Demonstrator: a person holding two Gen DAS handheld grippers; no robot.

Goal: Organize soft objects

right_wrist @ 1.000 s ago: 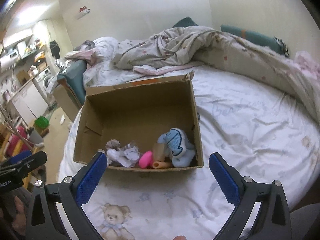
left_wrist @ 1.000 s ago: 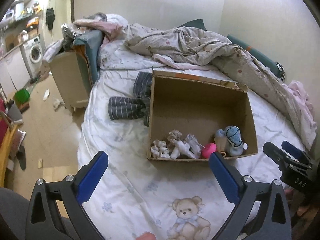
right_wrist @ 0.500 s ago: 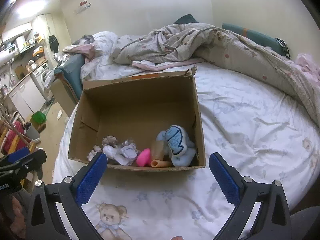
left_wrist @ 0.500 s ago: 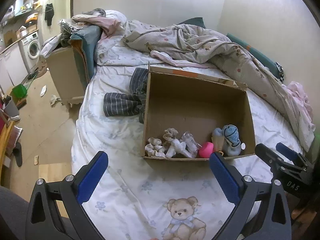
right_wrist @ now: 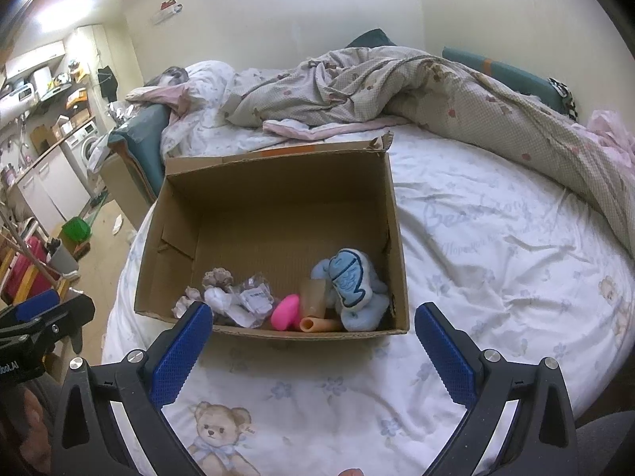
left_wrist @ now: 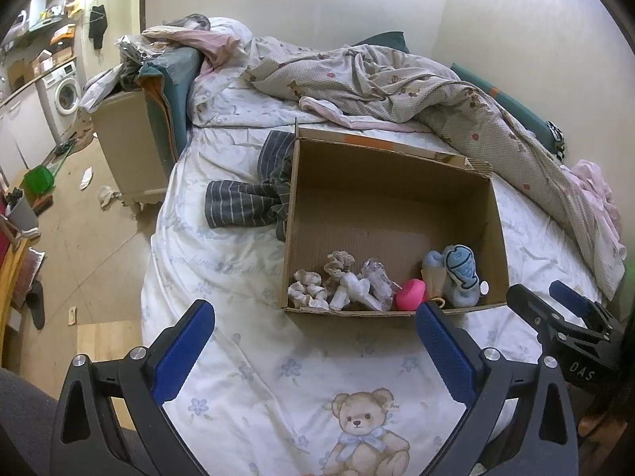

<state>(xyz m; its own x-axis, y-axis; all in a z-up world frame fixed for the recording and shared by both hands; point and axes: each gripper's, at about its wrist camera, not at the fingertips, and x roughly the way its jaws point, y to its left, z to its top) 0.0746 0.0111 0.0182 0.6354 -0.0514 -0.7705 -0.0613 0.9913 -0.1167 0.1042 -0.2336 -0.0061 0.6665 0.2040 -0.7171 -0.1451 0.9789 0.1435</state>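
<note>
An open cardboard box (left_wrist: 391, 166) (right_wrist: 278, 166) sits on the bed. Along its near wall lie a blue plush toy (left_wrist: 458, 273) (right_wrist: 351, 287), a pink soft toy (left_wrist: 410, 295) (right_wrist: 285, 312), a tan piece (right_wrist: 315, 297) and several white and beige soft items (left_wrist: 337, 285) (right_wrist: 234, 297). A striped grey garment (left_wrist: 246, 198) lies on the sheet left of the box. My left gripper (left_wrist: 313, 339) is open and empty, in front of the box. My right gripper (right_wrist: 311, 339) is open and empty, just short of the box's near wall; it also shows in the left wrist view (left_wrist: 555, 309).
A crumpled quilt (left_wrist: 397, 83) (right_wrist: 416, 91) covers the far and right side of the bed. A bear-print sheet (left_wrist: 278, 357) covers the mattress. A beige bedside cabinet (left_wrist: 127, 139) stands left of the bed, with floor clutter and a washing machine (left_wrist: 63, 87) beyond.
Both views have shifted slightly: the box sits a little lower and closer in the right wrist view, and a bit further left in the left wrist view. Both grippers stay open.
</note>
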